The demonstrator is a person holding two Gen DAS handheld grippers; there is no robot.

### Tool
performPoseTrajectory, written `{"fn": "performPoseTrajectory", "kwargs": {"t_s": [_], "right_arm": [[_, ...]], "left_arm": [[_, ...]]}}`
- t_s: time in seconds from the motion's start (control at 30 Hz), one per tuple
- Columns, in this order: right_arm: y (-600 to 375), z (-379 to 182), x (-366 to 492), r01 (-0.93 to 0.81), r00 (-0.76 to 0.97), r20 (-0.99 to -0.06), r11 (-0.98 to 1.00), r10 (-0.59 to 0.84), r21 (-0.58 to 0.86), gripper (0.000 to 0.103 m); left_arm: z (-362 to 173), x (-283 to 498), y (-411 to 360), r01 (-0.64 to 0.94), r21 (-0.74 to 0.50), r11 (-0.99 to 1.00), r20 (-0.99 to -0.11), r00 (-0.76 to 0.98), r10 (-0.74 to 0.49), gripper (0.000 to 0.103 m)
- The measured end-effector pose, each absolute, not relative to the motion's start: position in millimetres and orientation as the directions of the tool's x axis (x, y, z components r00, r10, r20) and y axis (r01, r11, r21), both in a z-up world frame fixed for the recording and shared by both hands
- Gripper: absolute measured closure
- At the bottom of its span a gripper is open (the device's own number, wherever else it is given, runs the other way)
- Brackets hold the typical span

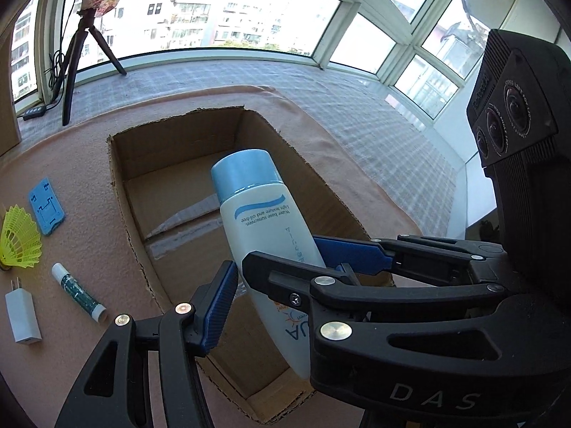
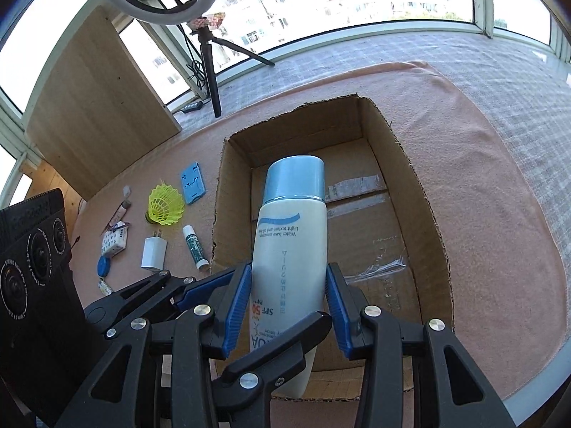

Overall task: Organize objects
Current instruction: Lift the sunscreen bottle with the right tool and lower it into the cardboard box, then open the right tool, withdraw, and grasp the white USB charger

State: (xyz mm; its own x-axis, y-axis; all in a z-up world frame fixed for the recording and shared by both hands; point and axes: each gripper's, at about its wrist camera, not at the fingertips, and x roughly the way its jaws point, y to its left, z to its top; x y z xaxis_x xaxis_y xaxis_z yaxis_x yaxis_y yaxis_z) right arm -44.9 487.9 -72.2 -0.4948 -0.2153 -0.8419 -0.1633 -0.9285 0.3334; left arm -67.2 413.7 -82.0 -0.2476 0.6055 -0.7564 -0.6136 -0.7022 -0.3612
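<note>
A white sunscreen bottle [image 1: 257, 214] [image 2: 291, 235] with a light blue cap hangs tilted over an open cardboard box [image 1: 171, 135] [image 2: 403, 164], cap pointing away from me. My right gripper [image 2: 289, 271] [image 1: 283, 251] is shut on the bottle's middle, a blue pad pressed on each side. My left gripper [image 1: 287, 271] [image 2: 278, 297] comes in from the left and straddles the bottle's lower part. Its jaws are open, with a thin gap between the left pad and the bottle. The right gripper's body mostly hides the left gripper's other finger in the left wrist view.
On the pink cloth left of the box lie a blue phone stand [image 1: 46, 207], a yellow shuttlecock [image 1: 19, 239], a green-and-white stick tube [image 1: 76, 292], a white charger [image 1: 23, 321] and a dotted packet [image 2: 114, 244]. A ring-light tripod [image 2: 210, 67] and wooden board [image 2: 100, 107] stand behind.
</note>
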Motion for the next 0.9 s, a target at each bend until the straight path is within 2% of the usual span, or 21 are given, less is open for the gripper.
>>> {"fn": "performPoseTrajectory", "kwargs": {"t_s": [0.07, 0.1, 0.13, 0.23, 0.57, 0.9], "right_arm": [[486.9, -72.3, -44.6, -0.167, -0.497, -0.843, -0.931, -0.205, 0.325, 0.059], [486.4, -71.1, -44.2, -0.164, -0.5, -0.842, -0.932, -0.204, 0.323, 0.053], [485.2, -68.3, -43.3, -0.161, -0.507, -0.839, -0.934, -0.199, 0.319, 0.044], [480.8, -59.3, -41.0, -0.155, -0.531, -0.832, -0.946, -0.163, 0.285, 0.034], [452.5, -43.2, -36.9, -0.118, -0.588, -0.788, -0.945, -0.181, 0.306, 0.034], [408.2, -30.4, -41.6, -0.066, -0.648, -0.724, -0.93, -0.235, 0.361, 0.034]], "left_arm": [[-83.4, -69.7, 410.8, -0.601, -0.346, -0.72, -0.765, -0.264, 0.588, 0.032], [-83.3, -71.4, 408.0, -0.598, -0.346, -0.724, -0.763, -0.27, 0.587, 0.027], [-82.9, -72.5, 404.8, -0.594, -0.349, -0.724, -0.76, -0.272, 0.59, 0.026], [-80.4, -74.2, 393.1, -0.586, -0.349, -0.731, -0.76, -0.28, 0.587, 0.026], [-61.1, -69.7, 327.2, -0.549, -0.321, -0.771, -0.748, -0.352, 0.562, 0.026], [-65.0, -78.2, 223.0, -0.43, -0.279, -0.859, -0.777, -0.424, 0.465, 0.026]]}}
